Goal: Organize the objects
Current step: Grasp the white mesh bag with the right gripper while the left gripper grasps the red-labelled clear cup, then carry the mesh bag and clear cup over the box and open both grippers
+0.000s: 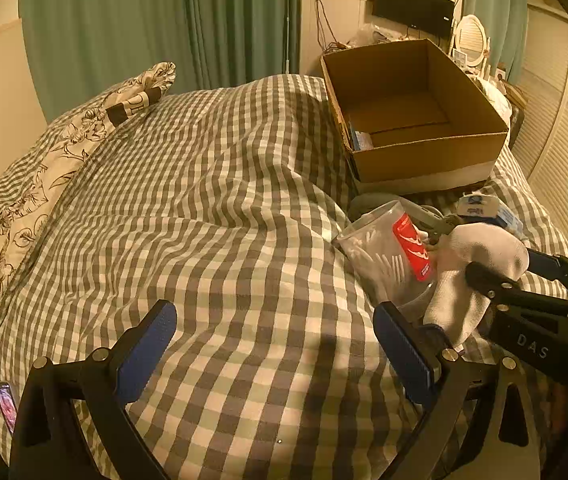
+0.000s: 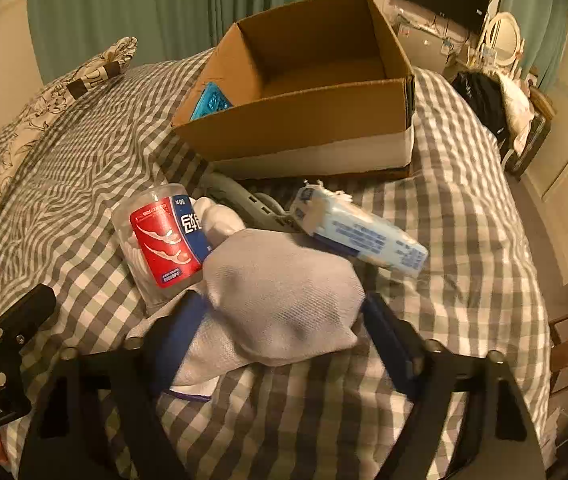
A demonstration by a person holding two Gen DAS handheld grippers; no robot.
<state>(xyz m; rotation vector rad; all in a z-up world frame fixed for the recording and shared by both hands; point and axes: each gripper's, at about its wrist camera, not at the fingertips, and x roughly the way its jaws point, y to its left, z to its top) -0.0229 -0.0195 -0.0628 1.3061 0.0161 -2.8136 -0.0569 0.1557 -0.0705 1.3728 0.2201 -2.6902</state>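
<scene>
On a gingham-covered bed (image 1: 223,240), the sorting job looked barely begun. The cardboard box (image 2: 316,136) sat open at the far side of the bed, and only one item showed inside it, a blue patterned packet (image 2: 211,102) leaning against the left wall; the rest of the box floor that could be seen was bare.

A small heap lay just in front of the box, not yet packed: a clear tub with a red label (image 2: 163,240), a pale blue packet (image 2: 364,232) torn at one end, a grey plastic object (image 2: 243,200) half buried beneath them, and a white sock (image 2: 279,300) draped on top.

The right gripper (image 2: 279,324) had its blue fingers set on either side of the sock, which bulged between them; whether they were actually pinching the cloth could not be told from either view. The left gripper (image 1: 271,344) hung over bare quilt beside the heap, its fingers wide apart and holding nothing.

By this onlooker's reckoning, the sock was the item in hand, with the tub, the packet and the grey piece left to follow into the box.
</scene>
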